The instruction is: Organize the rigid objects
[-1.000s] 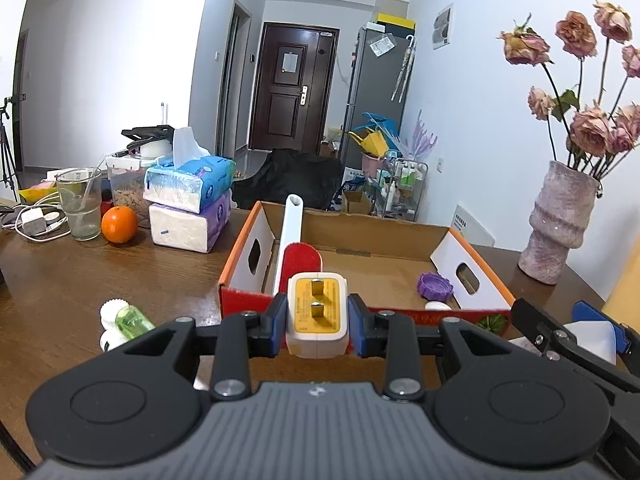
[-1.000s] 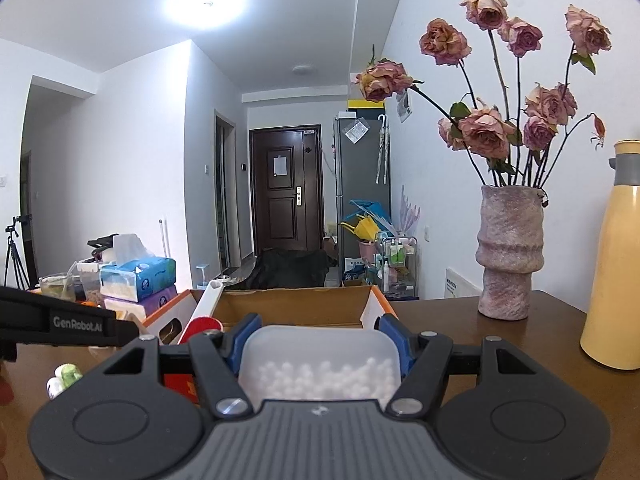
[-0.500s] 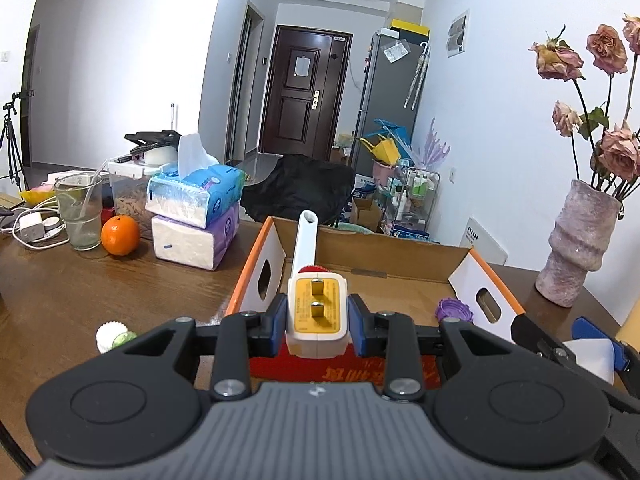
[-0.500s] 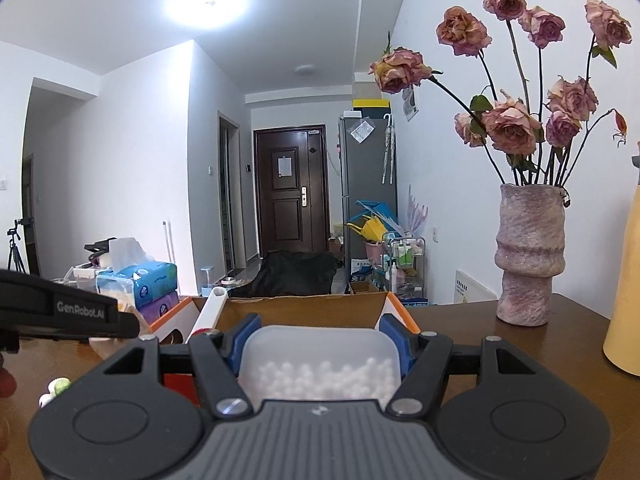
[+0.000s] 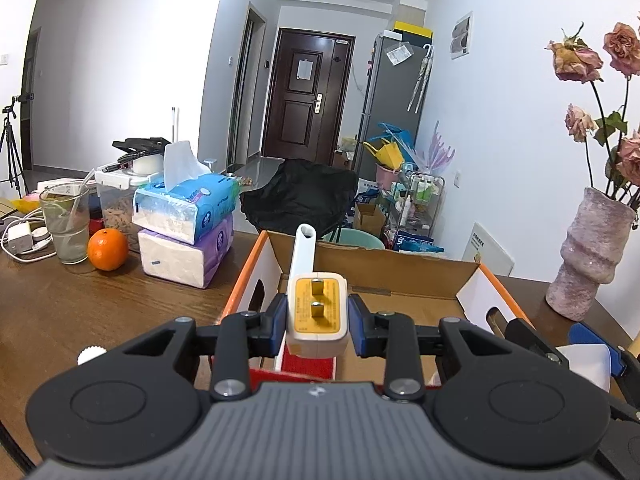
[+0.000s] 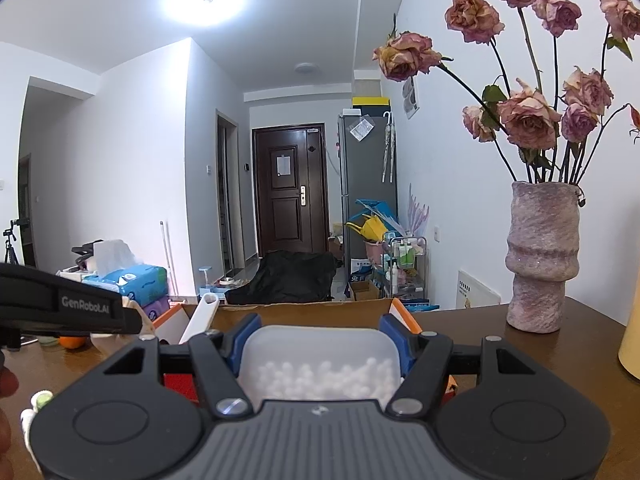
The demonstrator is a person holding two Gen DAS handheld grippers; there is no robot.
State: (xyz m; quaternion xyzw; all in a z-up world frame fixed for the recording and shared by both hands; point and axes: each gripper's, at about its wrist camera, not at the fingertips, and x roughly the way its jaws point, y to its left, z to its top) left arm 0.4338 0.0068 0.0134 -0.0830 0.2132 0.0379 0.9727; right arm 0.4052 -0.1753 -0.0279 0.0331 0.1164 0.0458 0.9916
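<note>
Nearest, left wrist view: left gripper (image 5: 316,322) w/ blue pads pinching a white charger plug (image 5: 317,312) by its sides, yellow face and two metal prongs pointing fwd; plug sits dead centre of frame, held above the near edge of the cardboard box (image 5: 468,276). Right wrist view: right gripper (image 6: 320,346) clamped on a translucent container (image 6: 320,360) w/ white beads inside, also just short of the box's near wall; the left unit's black arm shows at 9 o'clock. Next out: box interior, open top, orange-edged flaps w/ hand-holes; a white-handled tool (image 5: 303,250) w/ a red part below leans against its left wall at 12 o'clock from the plug. A small green-and-white item (image 6: 40,400) lies on the wooden table (image 5: 80,300) at 8 o'clock in the right view. Further: tissue packs (image 5: 188,216) stacked two-high at 10 o'clock, orange (image 5: 107,249) and glass (image 5: 68,224) beyond at 9–10; pink vase (image 5: 588,252) w/ dried roses at 3 o'clock. Far: dark door, fridge, clutter on floor. Judgement, step in hand: carry both items over the box and set them in. To do it well: advance past the front wall first, lower until near the floor, release plug right of the leaning tool so it isn't knocked; keep container level, beads could spill if tipped; keep the two grippers apart, they're close side by side.
</note>
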